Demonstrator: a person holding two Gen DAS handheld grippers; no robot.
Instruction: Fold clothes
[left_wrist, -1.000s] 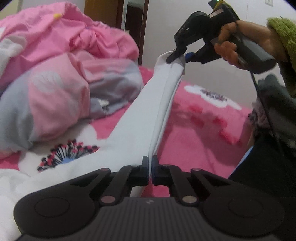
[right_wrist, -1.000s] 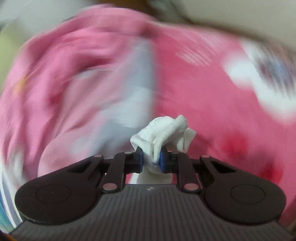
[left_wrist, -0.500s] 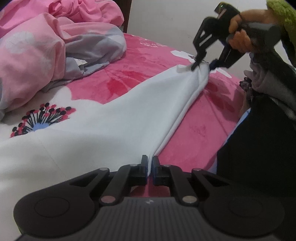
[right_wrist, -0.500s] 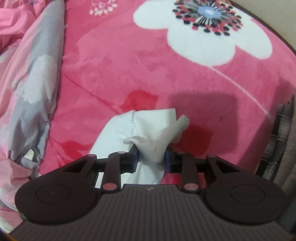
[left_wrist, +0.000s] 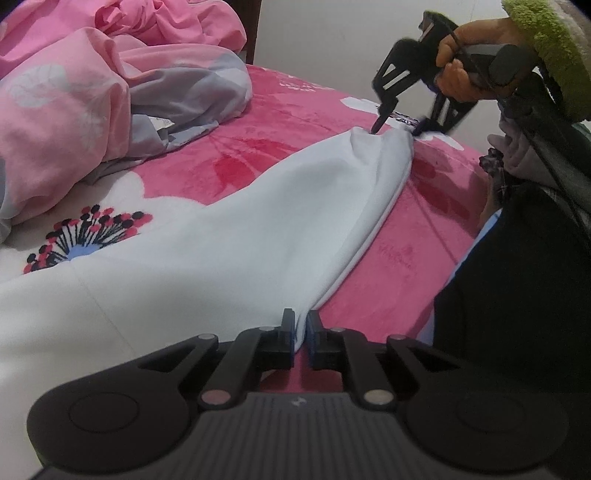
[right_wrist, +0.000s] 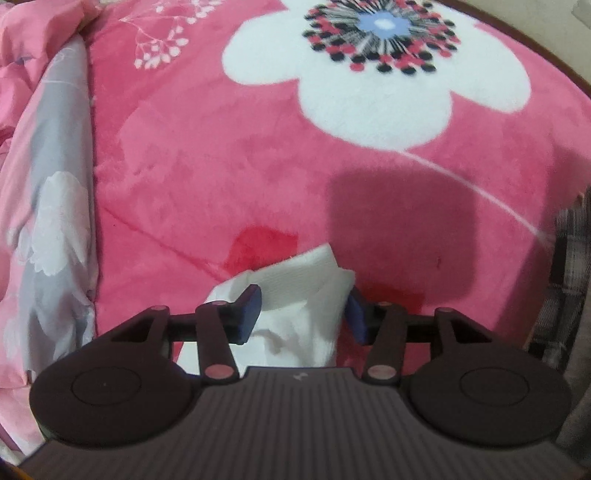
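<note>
My left tool (left_wrist: 301, 332) clenched the white garment (left_wrist: 229, 243); my right tool (right_wrist: 304, 314) gaped over it, crumpled pink bedding (left_wrist: 74, 110) heaped just beside

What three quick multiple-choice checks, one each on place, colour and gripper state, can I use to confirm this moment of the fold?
1. Where does the white garment lie?
A. On a wooden floor
B. On the pink floral blanket
C. In a basket

2. What colour is the crumpled bedding beside the garment?
A. Pink with grey
B. Green
C. Black

3. How do the two grippers stand?
A. Both shut on the garment
B. Both open
C. Left gripper shut on the garment, right gripper open

Answers: 1 B, the cloth is spread over the flower-patterned blanket. 2 A, pink and grey folds show in both views. 3 C, the left jaws pinch the hem; the right jaws stand apart around loose cloth.
</note>
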